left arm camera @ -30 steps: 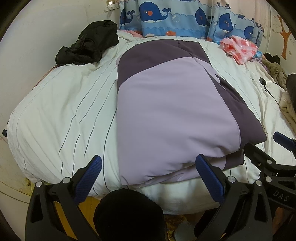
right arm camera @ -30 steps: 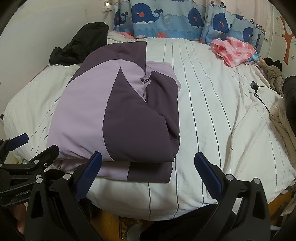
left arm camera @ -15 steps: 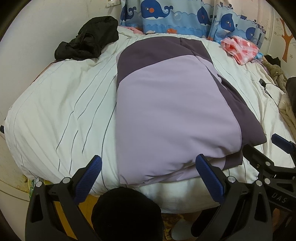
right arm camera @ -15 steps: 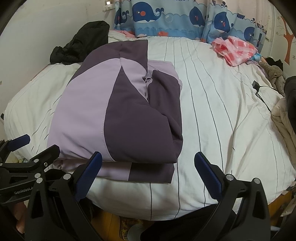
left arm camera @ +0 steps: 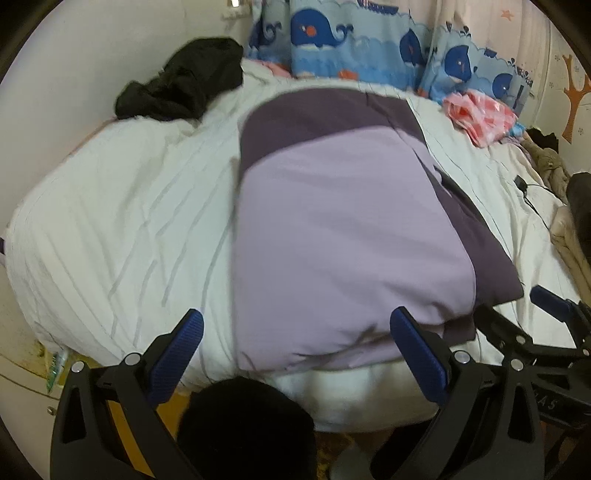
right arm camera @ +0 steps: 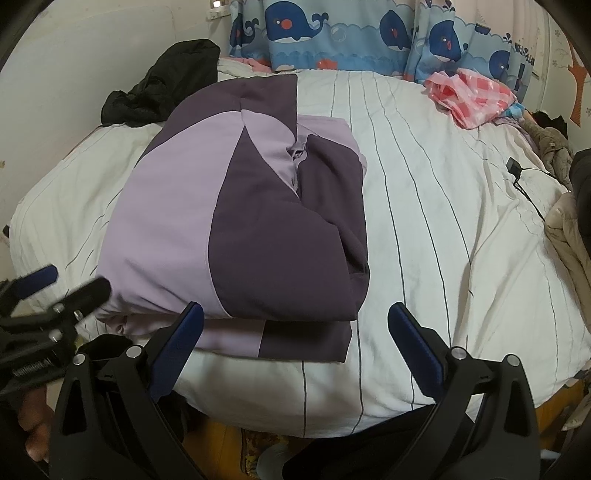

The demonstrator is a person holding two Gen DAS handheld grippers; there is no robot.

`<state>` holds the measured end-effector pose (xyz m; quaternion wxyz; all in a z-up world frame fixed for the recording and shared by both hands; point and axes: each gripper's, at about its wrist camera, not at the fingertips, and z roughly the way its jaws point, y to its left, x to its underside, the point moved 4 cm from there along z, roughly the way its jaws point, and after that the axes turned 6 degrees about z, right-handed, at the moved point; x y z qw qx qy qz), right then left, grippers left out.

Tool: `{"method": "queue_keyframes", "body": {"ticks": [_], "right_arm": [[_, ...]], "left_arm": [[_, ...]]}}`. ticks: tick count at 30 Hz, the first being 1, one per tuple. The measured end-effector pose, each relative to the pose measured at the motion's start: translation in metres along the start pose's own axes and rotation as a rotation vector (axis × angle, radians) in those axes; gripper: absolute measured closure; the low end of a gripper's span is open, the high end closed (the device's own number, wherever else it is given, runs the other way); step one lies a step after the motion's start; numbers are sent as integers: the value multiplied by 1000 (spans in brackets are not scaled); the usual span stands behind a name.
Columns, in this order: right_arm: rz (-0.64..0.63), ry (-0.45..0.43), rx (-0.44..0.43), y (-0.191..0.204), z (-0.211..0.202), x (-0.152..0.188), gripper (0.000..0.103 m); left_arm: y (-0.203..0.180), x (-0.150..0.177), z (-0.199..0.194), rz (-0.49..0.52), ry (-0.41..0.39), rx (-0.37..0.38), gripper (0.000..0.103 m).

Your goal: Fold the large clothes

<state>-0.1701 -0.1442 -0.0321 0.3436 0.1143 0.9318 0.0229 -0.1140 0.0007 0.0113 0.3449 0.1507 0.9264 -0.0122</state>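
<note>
The purple jacket [right arm camera: 236, 221] is lying folded lengthwise on the striped white bedspread [right arm camera: 443, 221], 2-tone, w/ its lilac panel toward the black garment [right arm camera: 166, 81] side and its dark panel facing the open bedding; its near hem is sitting just inside the bed's front edge. Both grippers are hovering off that near hem, not touching cloth. The left gripper [left arm camera: 295, 343] is holding its jaws wide apart w/ nothing between them, framing the hem's lilac corner; the right gripper [right arm camera: 295, 332] is likewise spread and empty, framing the dark corner. Judging from the layout, the next fold is prob. bringing the near hem up toward the collar end by the whale curtain [right arm camera: 332, 33]. To do it well, each gripper should be biting all stacked layers at its own hem corner, since the lower lilac layer is sticking out below the top one and could be getting left behind. Both should be lifting level and together, carrying the hem away from the bed edge w/o dragging the bedspread, then landing it square on the jacket's far half. The pink checked cloth [right arm camera: 472, 96] is lying well apart from the jacket, so no obstruction there.
</note>
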Motion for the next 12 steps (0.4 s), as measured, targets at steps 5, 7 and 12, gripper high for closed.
{"method": "queue_keyframes", "body": {"ticks": [5,7,12], "right_arm": [[8,-10,-4,-1,-3,1,7],[13,-15,-8,-2,-5,1,7],[18,-24,-8,-5,-12,4,7]], "left_arm": [[0,-1,-2,25,9,-53,6],[-1,0,2,23,36,-49,6],[-6,3,3,27,55,-48,6]]}}
